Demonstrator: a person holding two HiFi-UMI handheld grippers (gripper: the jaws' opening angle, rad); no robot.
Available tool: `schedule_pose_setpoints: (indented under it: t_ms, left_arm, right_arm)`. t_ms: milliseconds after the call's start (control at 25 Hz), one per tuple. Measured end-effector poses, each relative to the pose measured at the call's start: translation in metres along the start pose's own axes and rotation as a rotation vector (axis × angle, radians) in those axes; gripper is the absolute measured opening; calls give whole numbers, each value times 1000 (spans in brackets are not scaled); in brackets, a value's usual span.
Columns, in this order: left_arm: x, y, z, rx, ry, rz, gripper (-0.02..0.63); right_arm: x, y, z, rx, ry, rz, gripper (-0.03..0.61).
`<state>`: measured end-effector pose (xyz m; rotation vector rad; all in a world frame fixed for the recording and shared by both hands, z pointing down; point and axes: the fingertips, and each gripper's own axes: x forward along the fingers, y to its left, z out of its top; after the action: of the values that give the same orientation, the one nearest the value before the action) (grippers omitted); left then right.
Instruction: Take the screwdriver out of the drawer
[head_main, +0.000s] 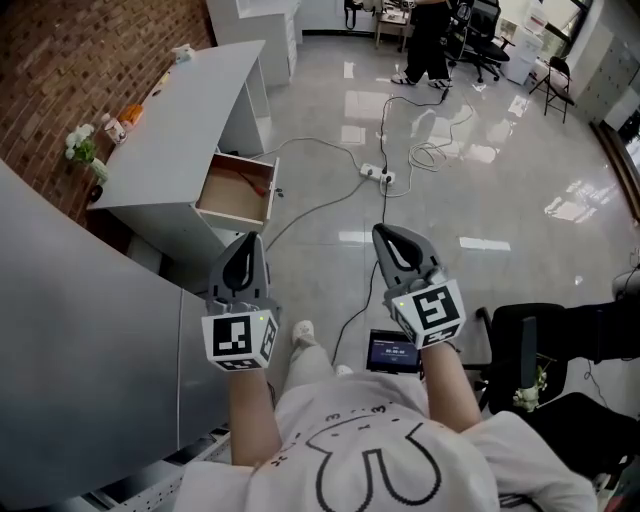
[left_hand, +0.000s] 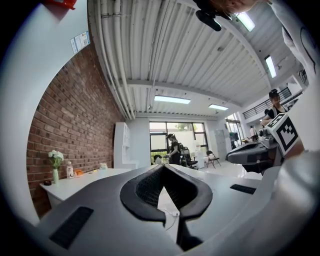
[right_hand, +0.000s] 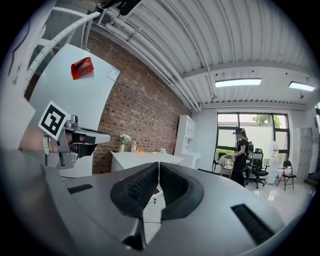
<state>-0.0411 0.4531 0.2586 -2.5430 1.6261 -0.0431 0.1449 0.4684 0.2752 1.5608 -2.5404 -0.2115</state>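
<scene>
Held level, lower centre: left gripper (head_main: 248, 244) and right gripper (head_main: 387, 238), jaws pressed together, empty. Open drawer (head_main: 236, 214) (upper left). Gripper views alone showed ceiling lights (right_hand: 238, 82).

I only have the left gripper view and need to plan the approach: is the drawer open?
Observer: Yes. In the head view the drawer stands pulled out from the white desk, ahead of the left gripper.
Operator: Can you see the screwdriver in it?
Observer: No. The wooden inside shows only a thin dark line, too small to name.
Operator: Is the right gripper free?
Observer: Its own view shows the right gripper with its jaws together and nothing between them.
</scene>
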Motion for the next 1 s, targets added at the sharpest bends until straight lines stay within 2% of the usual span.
schedule_pose_setpoints:
  t_ms: [240, 560, 1000]
  left_arm:
    - [34, 18, -11, -14, 14, 2, 9]
    - [113, 54, -23, -32, 20, -26, 9]
    - [233, 144, -24, -49, 15, -32, 9]
  right_arm:
    - [33, -17, -8, 6, 23, -1, 20]
    - [107, -48, -12, 2, 47, -8, 20]
    - [240, -83, 4, -24, 61, -11, 20]
